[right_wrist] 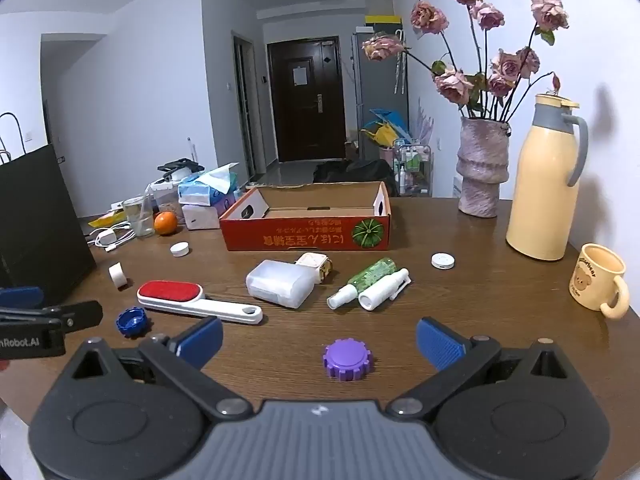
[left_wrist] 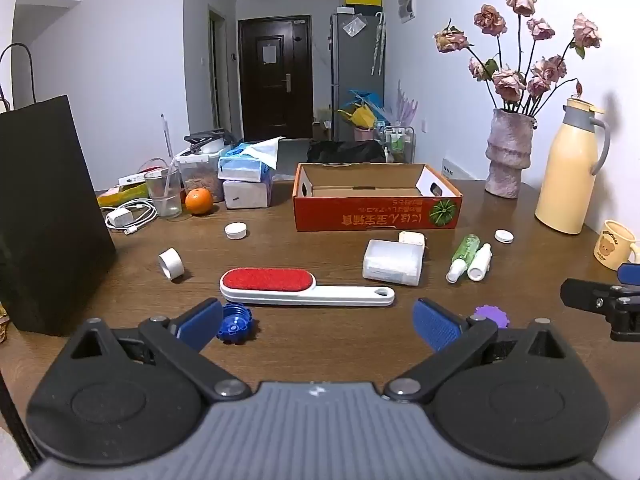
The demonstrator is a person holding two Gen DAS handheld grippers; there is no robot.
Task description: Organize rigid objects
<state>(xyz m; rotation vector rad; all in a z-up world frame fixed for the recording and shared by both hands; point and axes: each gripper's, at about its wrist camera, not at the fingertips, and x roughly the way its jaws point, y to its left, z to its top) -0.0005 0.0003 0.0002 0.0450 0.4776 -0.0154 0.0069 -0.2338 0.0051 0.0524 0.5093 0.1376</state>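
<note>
Both grippers hover low over the wooden table [left_wrist: 320,344] with jaws spread wide and nothing between them; the left gripper [left_wrist: 318,322] faces the red-padded lint brush [left_wrist: 296,286], with a blue cap [left_wrist: 235,324] just beside its left finger; the right gripper [right_wrist: 320,340] has a purple cap [right_wrist: 347,359] lying between its fingers, untouched. Beyond the brush lie a frosted plastic case [right_wrist: 280,284], two small spray bottles [right_wrist: 370,282] side by side, two white round lids, and an orange cardboard box [right_wrist: 308,222] with nothing visible inside.

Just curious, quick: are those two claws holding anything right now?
Left gripper: open, holding nothing.
Right gripper: open, holding nothing.
</note>
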